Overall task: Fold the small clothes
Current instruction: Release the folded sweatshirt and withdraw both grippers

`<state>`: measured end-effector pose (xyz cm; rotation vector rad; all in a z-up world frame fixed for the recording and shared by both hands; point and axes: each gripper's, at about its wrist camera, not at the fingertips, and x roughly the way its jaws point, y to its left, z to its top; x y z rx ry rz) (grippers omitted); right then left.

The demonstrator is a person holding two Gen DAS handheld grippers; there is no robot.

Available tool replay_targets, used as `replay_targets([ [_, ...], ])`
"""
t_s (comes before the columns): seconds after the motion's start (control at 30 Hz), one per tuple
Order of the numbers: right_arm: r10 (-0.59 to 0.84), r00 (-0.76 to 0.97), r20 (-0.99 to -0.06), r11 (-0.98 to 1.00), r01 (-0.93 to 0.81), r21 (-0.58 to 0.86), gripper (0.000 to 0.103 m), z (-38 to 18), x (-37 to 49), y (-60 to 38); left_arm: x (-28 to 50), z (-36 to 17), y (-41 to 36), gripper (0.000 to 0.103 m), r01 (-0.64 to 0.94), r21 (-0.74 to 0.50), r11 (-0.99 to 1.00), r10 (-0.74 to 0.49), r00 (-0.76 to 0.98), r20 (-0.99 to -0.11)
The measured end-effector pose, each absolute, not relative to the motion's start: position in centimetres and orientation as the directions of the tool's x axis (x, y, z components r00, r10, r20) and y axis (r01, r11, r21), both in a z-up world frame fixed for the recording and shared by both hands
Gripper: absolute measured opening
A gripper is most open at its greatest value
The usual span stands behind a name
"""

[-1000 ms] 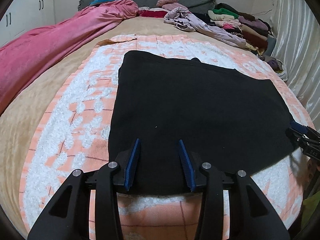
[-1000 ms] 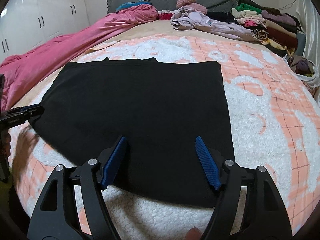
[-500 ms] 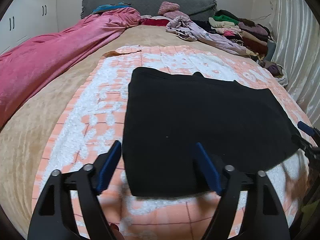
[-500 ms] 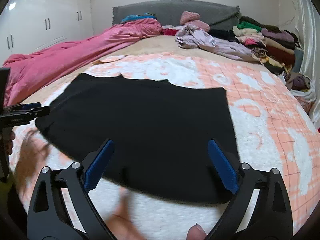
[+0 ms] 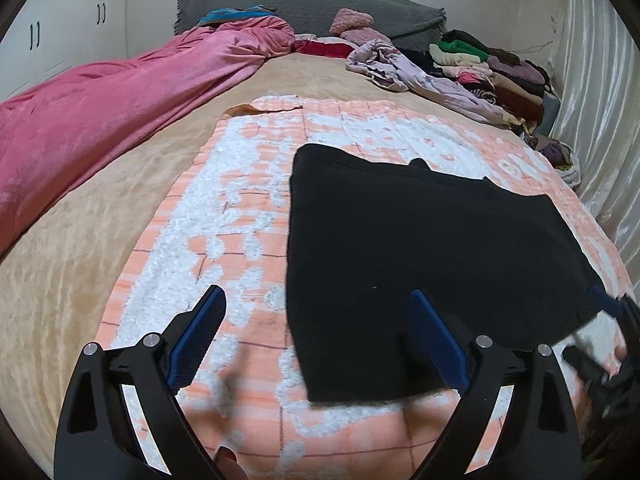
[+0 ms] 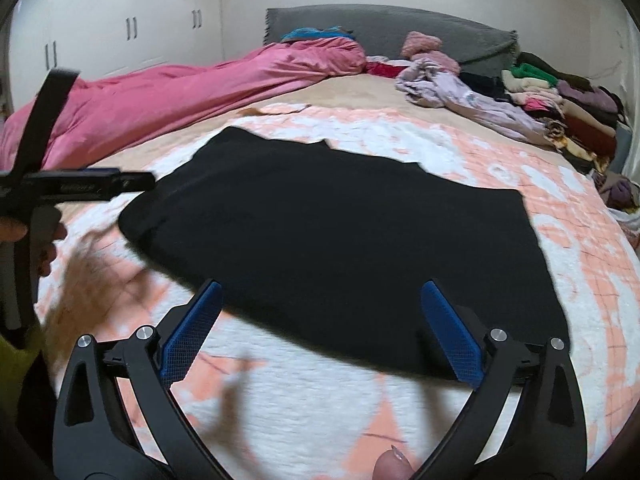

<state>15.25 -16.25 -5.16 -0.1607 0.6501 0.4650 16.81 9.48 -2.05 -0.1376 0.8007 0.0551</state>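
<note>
A black garment lies spread flat on the orange-and-white blanket. My left gripper hovers above its near left corner. The jaws are opening wide, the pads are clear of the cloth, and only the corner shows below the gap. The right wrist view shows the same garment with my right gripper above its near edge. Those jaws are also opening and hold nothing. The left gripper appears at the left there, beside the garment's corner. A blue finger of the right gripper shows at the right edge.
A pink duvet runs along the left of the bed. Folded and loose clothes are piled at the far right by the grey headboard. A pale curtain hangs on the right; white wardrobes stand on the left.
Both pairs of jaws have spread wide and drawn back from the garment's near edge. The left gripper has shifted left towards the corner. The garment stays flat.
</note>
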Motion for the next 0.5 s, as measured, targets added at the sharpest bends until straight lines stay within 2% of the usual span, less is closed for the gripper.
replay_targets([
  [0.5,0.378,0.658,-0.651,0.795,-0.592,-0.136,0.094,-6.0,13.5,-6.4,17.5,-2.6,13.3,0.093,-0.17,-0.16,0.972,-0.003,0.675,-0.737],
])
